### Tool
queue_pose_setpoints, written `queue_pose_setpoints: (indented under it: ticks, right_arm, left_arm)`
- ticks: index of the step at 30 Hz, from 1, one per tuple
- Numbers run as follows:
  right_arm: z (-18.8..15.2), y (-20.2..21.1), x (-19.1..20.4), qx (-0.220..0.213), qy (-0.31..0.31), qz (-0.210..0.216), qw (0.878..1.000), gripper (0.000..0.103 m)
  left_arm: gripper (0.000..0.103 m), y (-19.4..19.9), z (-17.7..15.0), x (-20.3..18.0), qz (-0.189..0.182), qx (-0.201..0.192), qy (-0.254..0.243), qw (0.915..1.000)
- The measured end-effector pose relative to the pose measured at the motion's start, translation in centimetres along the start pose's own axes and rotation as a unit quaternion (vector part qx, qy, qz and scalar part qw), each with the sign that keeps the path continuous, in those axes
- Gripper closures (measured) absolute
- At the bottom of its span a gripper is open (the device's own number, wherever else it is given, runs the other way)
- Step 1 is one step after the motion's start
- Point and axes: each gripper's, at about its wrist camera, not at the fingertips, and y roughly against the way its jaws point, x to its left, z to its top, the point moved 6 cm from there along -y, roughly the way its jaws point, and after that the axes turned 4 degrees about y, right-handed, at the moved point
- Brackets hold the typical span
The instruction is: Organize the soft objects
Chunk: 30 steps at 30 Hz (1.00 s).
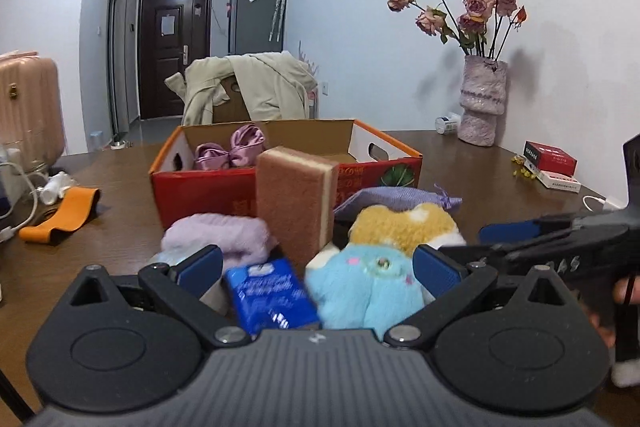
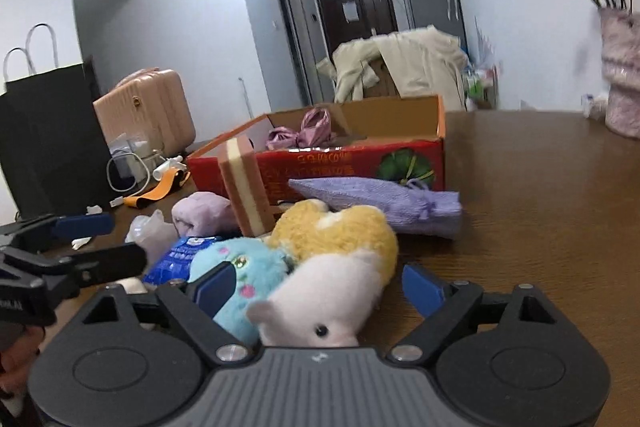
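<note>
A red cardboard box [image 1: 200,187] [image 2: 360,167] stands mid-table and holds a pink satin item [image 1: 232,147] [image 2: 304,133]. In front of it lie a pink sponge [image 1: 296,203] [image 2: 244,183] standing on edge, a lilac towel [image 1: 224,235] [image 2: 200,213], a purple knit pouch [image 1: 396,197] [image 2: 380,199], a yellow plush [image 1: 404,227] [image 2: 340,231], a blue plush [image 1: 360,287] [image 2: 248,267], a white plush [image 2: 328,299] and a blue packet [image 1: 268,297] [image 2: 176,259]. My left gripper [image 1: 318,271] is open over the blue packet and blue plush. My right gripper [image 2: 320,289] is open around the white plush.
A vase of dried roses [image 1: 482,99] stands at the wall on the right, red and white small boxes [image 1: 552,163] beside it. An orange strap [image 1: 60,215], cables and a white charger lie left. A black bag [image 2: 48,139] and pink suitcase [image 2: 144,111] stand beyond.
</note>
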Motion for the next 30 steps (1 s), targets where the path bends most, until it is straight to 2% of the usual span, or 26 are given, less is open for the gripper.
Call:
queue_pose_setpoints:
  ticks: [2, 5, 6, 9, 12, 15, 17, 19, 22, 26, 30]
  right_arm:
    - [-0.1, -0.8, 0.2, 0.005, 0.006, -0.001, 1.000, 0.018]
    - [-0.9, -1.3, -0.5, 0.027, 0.005, -0.008, 1.000, 0.033]
    - [-1.2, -1.0, -0.9, 0.032, 0.003, 0.001, 0.999, 0.043]
    - [-1.5, 0.5, -2.5, 0.027, 0.014, -0.009, 0.999, 0.052]
    - [-1.9, 1.9, -4.3, 0.021, 0.003, -0.018, 1.000, 0.052]
    - [-2.1, 2.1, -5.2, 0.015, -0.005, -0.015, 1.000, 0.051]
    - [-2.1, 1.9, -5.3, 0.014, -0.002, -0.011, 1.000, 0.050]
    - [-2.1, 1.8, -5.5, 0.011, -0.004, -0.011, 1.000, 0.049]
    - [-2.1, 1.8, -6.2, 0.011, -0.025, -0.005, 1.000, 0.043]
    - [-2.4, 1.4, -6.8, 0.024, -0.045, 0.004, 0.999, 0.044]
    - [-2.4, 1.9, -6.0, 0.013, -0.018, -0.005, 1.000, 0.050]
  left_arm:
    - [0.000, -1.2, 0.5, -0.6, -0.009, 0.003, -0.008, 0.9999]
    - [0.001, -3.3, 1.0, -1.9, -0.016, 0.021, -0.021, 0.9994]
    - [0.005, -3.9, 1.1, -2.5, -0.027, 0.025, -0.030, 0.9989]
    - [0.016, -5.6, 1.3, -4.2, -0.054, 0.042, -0.050, 0.9964]
    - [0.030, -7.9, 0.8, -5.5, -0.079, 0.082, -0.044, 0.9925]
    - [0.039, -9.9, -0.2, -5.9, -0.088, 0.122, -0.020, 0.9885]
    - [0.041, -10.7, -0.6, -6.1, -0.101, 0.136, -0.006, 0.9855]
    - [0.041, -11.0, -0.5, -6.1, -0.104, 0.131, 0.001, 0.9859]
    - [0.041, -11.1, -0.3, -6.5, -0.106, 0.118, -0.016, 0.9871]
    - [0.042, -11.4, -0.2, -7.4, -0.113, 0.111, -0.025, 0.9871]
    - [0.053, -11.1, -0.3, -7.8, -0.120, 0.111, -0.020, 0.9864]
